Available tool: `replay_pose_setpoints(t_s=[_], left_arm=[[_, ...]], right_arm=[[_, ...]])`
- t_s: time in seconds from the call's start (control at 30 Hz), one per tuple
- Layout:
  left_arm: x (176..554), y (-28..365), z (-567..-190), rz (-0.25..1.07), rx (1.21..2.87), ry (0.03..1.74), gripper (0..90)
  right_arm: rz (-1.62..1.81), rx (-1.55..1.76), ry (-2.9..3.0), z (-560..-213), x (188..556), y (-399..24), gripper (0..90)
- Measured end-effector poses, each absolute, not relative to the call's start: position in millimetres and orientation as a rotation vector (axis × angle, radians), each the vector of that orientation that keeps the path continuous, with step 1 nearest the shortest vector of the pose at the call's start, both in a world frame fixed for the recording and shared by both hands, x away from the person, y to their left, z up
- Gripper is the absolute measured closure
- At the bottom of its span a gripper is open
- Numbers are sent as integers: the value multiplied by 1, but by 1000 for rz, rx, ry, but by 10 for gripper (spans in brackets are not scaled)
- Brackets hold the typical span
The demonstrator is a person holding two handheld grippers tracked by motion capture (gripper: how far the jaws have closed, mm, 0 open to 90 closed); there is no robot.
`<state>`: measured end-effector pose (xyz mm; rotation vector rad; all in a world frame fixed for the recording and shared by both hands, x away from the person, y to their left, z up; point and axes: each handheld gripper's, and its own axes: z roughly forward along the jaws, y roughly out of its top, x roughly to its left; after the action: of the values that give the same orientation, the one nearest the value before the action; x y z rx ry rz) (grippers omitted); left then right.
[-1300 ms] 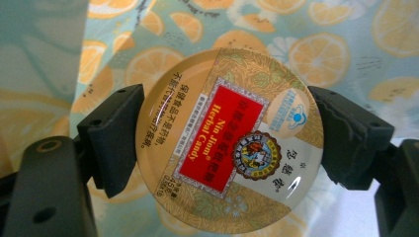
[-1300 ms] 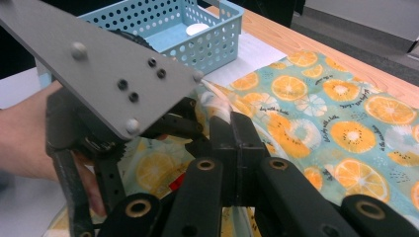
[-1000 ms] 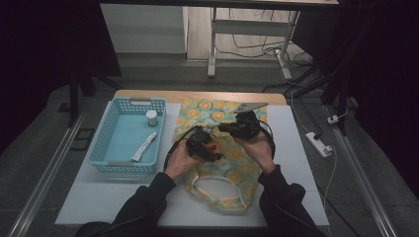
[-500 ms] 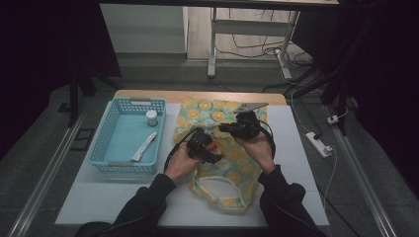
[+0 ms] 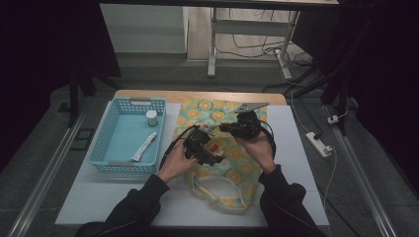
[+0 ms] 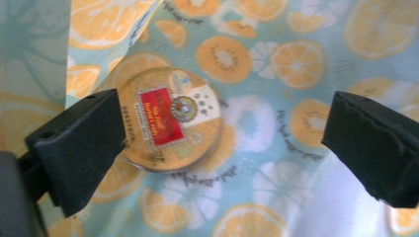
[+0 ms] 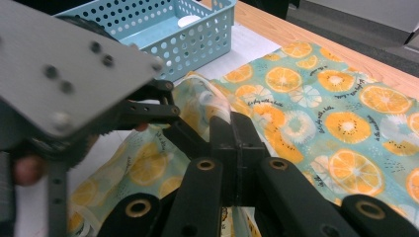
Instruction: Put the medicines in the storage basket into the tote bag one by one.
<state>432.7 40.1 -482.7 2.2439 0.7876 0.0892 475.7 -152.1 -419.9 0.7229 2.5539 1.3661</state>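
While the person is working over a white surface [image 5: 296, 148], the left hand-held gripper [image 5: 203, 148] is hanging with its jaws spread wide, and they have just been opening. Nothing is being pressed between them. Seen along those jaws in the left gripper view, a round, flat golden tin with a red label [image 6: 170, 118] is lying on the inside of a teal fabric bag printed with orange slices [image 6: 296, 59]. The tin is sitting directly ahead of this gripper, close against its left jaw and well apart from its right jaw. Being round, the tin is offering no long axis.

The right hand-held gripper [image 7: 232, 148] is pinching the bag's raised edge [image 7: 207, 98] between shut jaws, holding the mouth open just beside the left gripper. The left hand is the nearer one to the tin. A light blue perforated plastic basket [image 5: 126, 138] is standing off to the left gripper's far side.
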Motion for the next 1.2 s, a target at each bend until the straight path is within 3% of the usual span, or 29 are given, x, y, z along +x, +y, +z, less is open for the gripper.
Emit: replay_pose_setpoints(t_s=[0.5,1.2], left_arm=[[414,65,-455,56,2178,741,0],[410,132,-440,64,2102,808,0]], right_arm=[[1367,720,2557,-420,475,-152,900],[1359,725,2566,-422,476,-151,900]])
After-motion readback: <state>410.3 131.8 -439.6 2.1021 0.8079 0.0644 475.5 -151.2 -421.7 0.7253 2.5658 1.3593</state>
